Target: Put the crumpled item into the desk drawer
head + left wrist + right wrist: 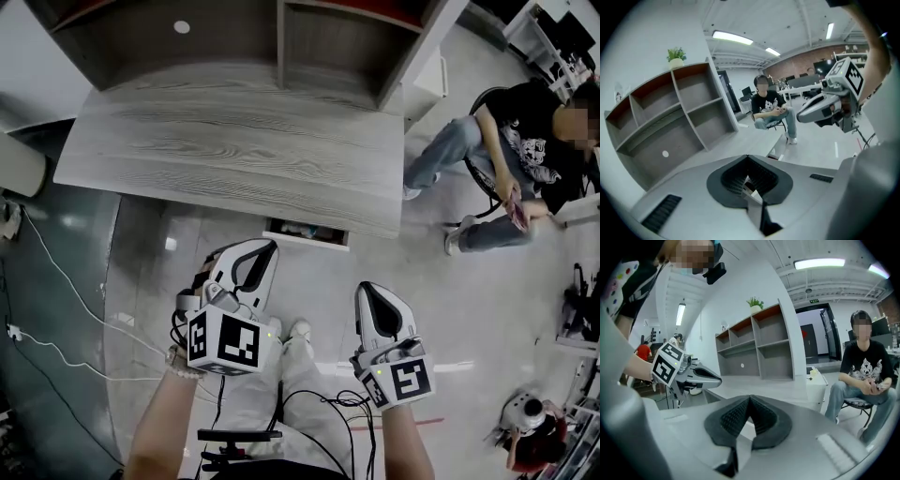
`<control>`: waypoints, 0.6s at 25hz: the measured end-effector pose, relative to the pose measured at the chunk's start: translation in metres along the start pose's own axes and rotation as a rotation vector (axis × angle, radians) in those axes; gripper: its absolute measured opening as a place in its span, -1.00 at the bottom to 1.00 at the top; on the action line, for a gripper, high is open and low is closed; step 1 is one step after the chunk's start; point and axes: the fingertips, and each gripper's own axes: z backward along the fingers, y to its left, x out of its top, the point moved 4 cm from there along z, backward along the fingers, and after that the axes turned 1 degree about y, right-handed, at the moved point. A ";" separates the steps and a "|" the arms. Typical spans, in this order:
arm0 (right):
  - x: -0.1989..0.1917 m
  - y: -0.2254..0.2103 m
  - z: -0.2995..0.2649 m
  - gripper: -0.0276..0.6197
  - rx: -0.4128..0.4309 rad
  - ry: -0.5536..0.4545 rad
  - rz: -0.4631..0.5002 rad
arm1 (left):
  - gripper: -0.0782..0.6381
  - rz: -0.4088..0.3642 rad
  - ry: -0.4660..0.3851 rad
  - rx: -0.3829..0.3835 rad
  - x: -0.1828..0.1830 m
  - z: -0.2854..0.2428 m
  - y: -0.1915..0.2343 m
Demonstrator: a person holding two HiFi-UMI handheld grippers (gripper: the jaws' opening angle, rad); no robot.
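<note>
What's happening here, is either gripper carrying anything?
No. A person stands at the desk with the left gripper and the right gripper held in front of it, both shut with nothing between the jaws. The drawer under the desk's front edge is open a little; what lies in it can't be made out. A second person sits off to the right.

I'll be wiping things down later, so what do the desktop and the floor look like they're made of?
Desktop: apparently grey wood-grain laminate, matte; the streaky grain looks printed, though real wood is possible. Floor: smooth glossy grey, perhaps epoxy or polished concrete, judging by its soft reflections.
</note>
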 end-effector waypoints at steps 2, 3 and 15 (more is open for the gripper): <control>0.014 0.008 0.006 -0.89 0.003 -0.009 0.015 | -0.76 0.044 -0.034 0.000 0.011 0.020 0.007; 0.020 0.011 0.008 -0.89 0.005 -0.014 0.022 | -0.76 0.063 -0.050 0.000 0.016 0.029 0.010; 0.079 0.034 0.047 -0.89 -0.018 -0.058 0.101 | -0.76 0.163 -0.156 0.010 0.050 0.117 0.026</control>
